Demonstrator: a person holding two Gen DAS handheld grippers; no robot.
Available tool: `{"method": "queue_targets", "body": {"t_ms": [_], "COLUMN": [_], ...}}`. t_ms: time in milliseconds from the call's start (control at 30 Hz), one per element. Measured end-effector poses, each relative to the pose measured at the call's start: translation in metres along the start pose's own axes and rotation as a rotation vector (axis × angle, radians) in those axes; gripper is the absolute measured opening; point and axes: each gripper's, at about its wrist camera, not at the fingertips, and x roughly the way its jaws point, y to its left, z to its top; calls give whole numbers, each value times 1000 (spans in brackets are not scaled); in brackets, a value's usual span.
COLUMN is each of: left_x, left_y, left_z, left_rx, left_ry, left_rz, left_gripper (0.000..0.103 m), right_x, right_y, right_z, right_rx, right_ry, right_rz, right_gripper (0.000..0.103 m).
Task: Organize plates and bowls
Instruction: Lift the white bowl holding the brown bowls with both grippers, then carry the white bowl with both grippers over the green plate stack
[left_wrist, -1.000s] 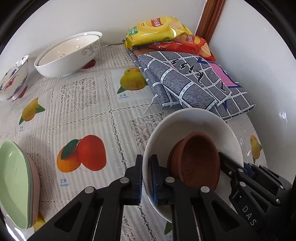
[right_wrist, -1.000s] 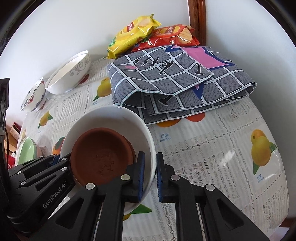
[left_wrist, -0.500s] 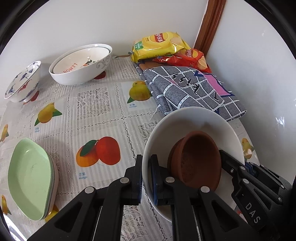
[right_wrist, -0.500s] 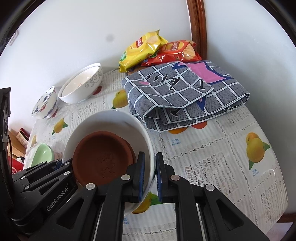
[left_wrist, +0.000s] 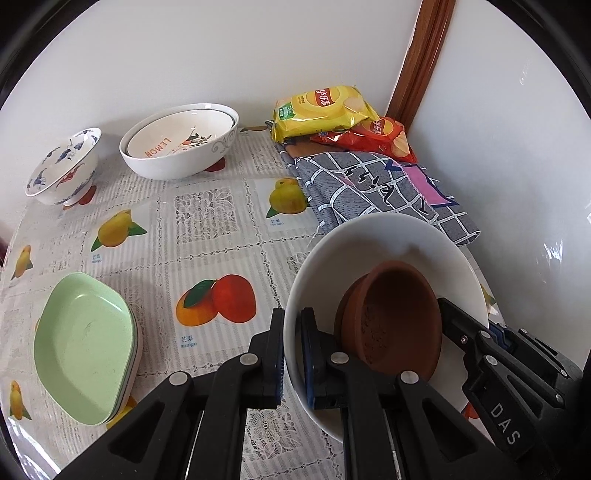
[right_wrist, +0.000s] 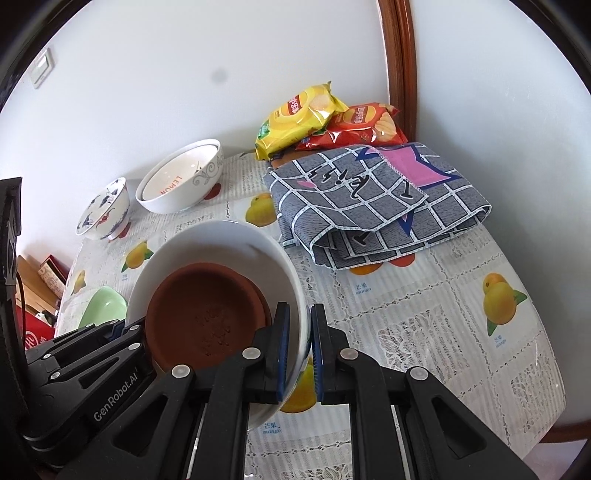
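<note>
left gripper (left_wrist: 292, 354) is clamped on the near rim of the white bowl (left_wrist: 384, 240), with a brown clay dish (left_wrist: 391, 317) tipped inside it; the right gripper (left_wrist: 480, 343) grabs the opposite rim; green plates (left_wrist: 81, 347) stacked at left; nested white bowls (left_wrist: 181, 147) and a blue-patterned bowl (left_wrist: 62, 166) at the back; checked cloth (left_wrist: 369, 188) and chip bags (left_wrist: 321, 110) in the corner

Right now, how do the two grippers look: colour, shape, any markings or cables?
Both are matte black plastic with angular, cut-out finger arms, silver pivot screws and blue pads on the inner faces. The left gripper shows "GenRobot.AI" in white in the right wrist view. The right gripper shows "DAS" in white in the left wrist view. A thin black cable runs at that view's left edge.
</note>
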Motion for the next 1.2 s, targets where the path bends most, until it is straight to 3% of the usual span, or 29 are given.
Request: {"method": "queue_targets", "body": {"t_ms": [1200], "left_x": [-45], "left_y": [50], "left_z": [-3], "left_rx": [-62], "left_ry": [-67], "left_rz": [16], "left_gripper": [9], "right_x": [-27], "right_y": [59], "right_z": [2], "right_rx": [-53], "right_ry": [-61], "right_rz": [38], "right_gripper": [11]}}
